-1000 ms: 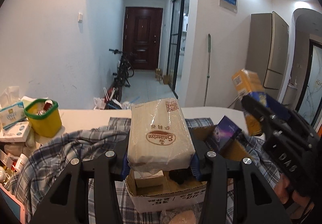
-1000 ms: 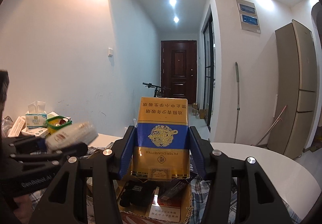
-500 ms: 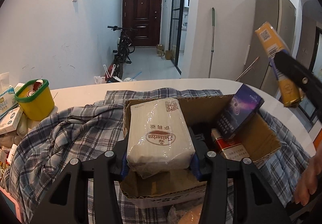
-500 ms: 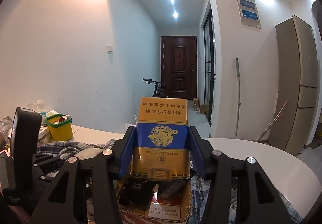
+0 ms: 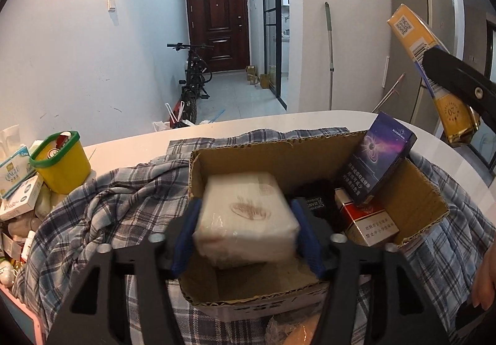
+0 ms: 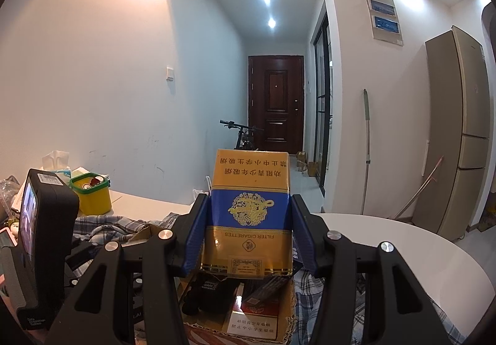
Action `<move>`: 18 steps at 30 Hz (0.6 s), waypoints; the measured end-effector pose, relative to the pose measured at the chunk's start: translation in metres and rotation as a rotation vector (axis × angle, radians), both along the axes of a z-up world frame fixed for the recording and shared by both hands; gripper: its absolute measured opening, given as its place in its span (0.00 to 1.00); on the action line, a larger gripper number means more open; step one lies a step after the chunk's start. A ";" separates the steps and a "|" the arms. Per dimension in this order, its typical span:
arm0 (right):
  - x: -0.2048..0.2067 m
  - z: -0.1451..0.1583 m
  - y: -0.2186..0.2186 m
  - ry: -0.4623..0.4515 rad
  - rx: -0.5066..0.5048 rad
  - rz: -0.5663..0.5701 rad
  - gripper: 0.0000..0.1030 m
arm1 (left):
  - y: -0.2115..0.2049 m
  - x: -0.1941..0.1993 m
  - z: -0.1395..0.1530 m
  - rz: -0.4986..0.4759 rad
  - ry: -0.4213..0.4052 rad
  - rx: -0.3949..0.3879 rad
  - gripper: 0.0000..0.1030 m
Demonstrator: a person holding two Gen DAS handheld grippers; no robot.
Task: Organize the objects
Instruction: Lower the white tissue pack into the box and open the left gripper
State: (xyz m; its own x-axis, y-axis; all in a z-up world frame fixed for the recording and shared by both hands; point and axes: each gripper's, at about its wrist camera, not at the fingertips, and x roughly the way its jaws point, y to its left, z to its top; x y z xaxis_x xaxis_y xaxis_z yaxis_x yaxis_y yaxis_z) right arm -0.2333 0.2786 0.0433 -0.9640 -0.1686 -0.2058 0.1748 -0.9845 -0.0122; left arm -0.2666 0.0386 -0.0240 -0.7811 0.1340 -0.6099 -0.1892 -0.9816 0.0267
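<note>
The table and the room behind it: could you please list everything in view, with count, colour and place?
Cardboard box: one, brown, on the plaid cloth.
Tissue pack: one, white, blurred, over the box between the left fingers, which have just been opening.
Cigarette cartons in box: purple leaning, red-white below.
Yellow-blue carton: one, clamped in right gripper.
Plaid cloth: one, blue-grey, on the table.
Tub: one, yellow, green rim, left.
Table: one, white.
Bicycle: one, black, hallway.
Door: one, dark brown.
Fridge: one, beige, right.
Left gripper: black, blue fingers.
Right gripper: same.
</note>
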 end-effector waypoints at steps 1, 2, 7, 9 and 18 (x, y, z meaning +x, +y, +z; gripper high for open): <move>-0.001 0.000 0.000 -0.001 0.000 0.001 0.50 | 0.000 0.001 0.001 0.001 -0.002 0.000 0.64; -0.001 0.000 0.000 -0.002 0.001 0.001 0.50 | 0.001 0.002 0.002 0.003 0.006 -0.006 0.64; -0.001 0.000 0.001 0.001 -0.004 0.000 0.50 | -0.006 0.013 0.017 0.038 0.101 0.007 0.66; 0.000 0.001 0.002 0.002 -0.006 0.002 0.50 | -0.015 0.019 0.027 0.059 0.152 0.048 0.77; -0.020 -0.014 -0.011 -0.191 0.039 0.033 0.50 | -0.044 0.028 0.049 0.158 0.279 0.117 0.84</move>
